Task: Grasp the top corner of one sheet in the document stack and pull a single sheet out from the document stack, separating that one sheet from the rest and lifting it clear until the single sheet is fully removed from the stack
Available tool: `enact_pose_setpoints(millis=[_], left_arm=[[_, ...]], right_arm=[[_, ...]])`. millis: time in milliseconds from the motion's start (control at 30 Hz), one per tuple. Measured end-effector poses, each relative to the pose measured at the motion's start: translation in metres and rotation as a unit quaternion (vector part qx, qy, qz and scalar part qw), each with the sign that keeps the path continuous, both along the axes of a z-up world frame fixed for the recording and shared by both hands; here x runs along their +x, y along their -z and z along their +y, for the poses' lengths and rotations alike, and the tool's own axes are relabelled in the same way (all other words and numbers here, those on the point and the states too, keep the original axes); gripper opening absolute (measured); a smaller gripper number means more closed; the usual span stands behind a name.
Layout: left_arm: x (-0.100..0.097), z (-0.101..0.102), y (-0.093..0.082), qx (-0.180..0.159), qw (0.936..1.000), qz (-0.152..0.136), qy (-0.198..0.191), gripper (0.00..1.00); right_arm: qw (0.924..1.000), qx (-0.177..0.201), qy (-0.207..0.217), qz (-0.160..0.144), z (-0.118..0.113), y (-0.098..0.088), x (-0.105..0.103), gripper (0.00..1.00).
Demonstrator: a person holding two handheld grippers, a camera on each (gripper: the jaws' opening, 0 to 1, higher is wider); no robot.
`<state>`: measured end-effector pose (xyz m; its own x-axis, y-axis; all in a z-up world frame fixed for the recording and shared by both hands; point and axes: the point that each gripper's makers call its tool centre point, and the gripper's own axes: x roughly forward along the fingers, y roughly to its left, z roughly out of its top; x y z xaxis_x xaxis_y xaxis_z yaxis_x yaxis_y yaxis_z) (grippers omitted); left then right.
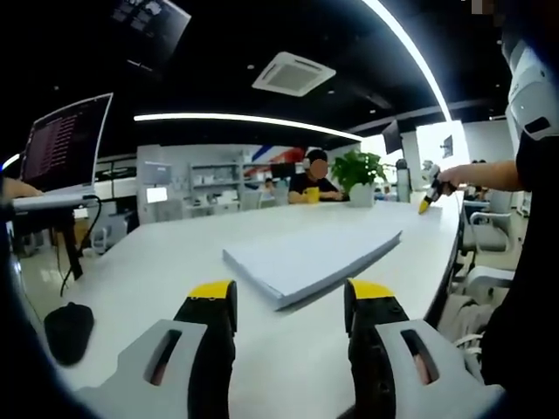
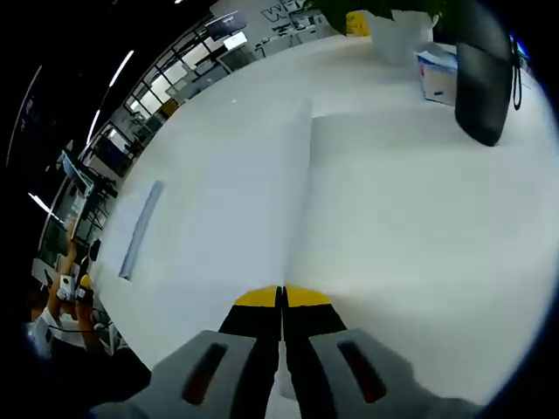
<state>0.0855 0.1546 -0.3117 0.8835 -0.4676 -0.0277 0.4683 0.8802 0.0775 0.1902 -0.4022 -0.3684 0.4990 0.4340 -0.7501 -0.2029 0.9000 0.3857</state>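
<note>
Above the table, left gripper level, jaws wide, right gripper pinching one sheet.

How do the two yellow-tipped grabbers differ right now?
The left gripper has its yellow-tipped jaws spread apart, while the right gripper has its jaws pressed together. The left gripper hovers short of the white stack of paper sheets on the white table, its jaws holding nothing; the right gripper's jaws are shut at the edge of a white sheet. Both share yellow tips on black jaws with grey bodies.
</note>
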Motion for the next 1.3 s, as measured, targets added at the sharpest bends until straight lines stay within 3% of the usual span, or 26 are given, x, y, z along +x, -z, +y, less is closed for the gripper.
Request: enact_pose_setpoints(millis=[333, 500, 567, 733, 900, 1100, 1233, 1300], left_arm=[[0.007, -0.003, 0.004, 0.008, 0.9999, 0.006, 0.008, 0.48], [0.01, -0.007, 0.007, 0.014, 0.9998, 0.01, 0.013, 0.48], [0.01, -0.006, 0.005, 0.011, 0.9998, 0.007, 0.013, 0.48], [0.011, -0.004, 0.008, 0.008, 0.9998, 0.01, 0.012, 0.48], [0.008, -0.005, 0.008, 0.006, 0.9998, 0.011, 0.015, 0.48], [0.006, -0.004, 0.008, 0.008, 0.9998, 0.011, 0.013, 0.48], [0.005, -0.005, 0.007, 0.006, 0.9998, 0.01, 0.013, 0.48], [0.005, -0.007, 0.006, 0.006, 0.9998, 0.008, 0.015, 0.48]], right_arm=[[0.997, -0.068, -0.036, -0.013, -0.006, 0.005, 0.008, 0.02], [0.9921, -0.111, -0.053, -0.025, -0.034, 0.006, 0.03, 0.02], [0.9887, -0.131, -0.066, -0.032, -0.044, 0.007, 0.037, 0.02], [0.9704, -0.205, -0.114, -0.057, -0.066, 0.007, 0.052, 0.02], [0.9676, -0.218, -0.113, -0.059, -0.076, 0.008, 0.057, 0.03], [0.9627, -0.243, -0.099, -0.066, -0.088, 0.005, 0.06, 0.16], [0.9558, -0.272, -0.079, -0.08, -0.103, 0.001, 0.063, 0.32], [0.9544, -0.278, -0.07, -0.084, -0.109, -0.001, 0.061, 0.33]])
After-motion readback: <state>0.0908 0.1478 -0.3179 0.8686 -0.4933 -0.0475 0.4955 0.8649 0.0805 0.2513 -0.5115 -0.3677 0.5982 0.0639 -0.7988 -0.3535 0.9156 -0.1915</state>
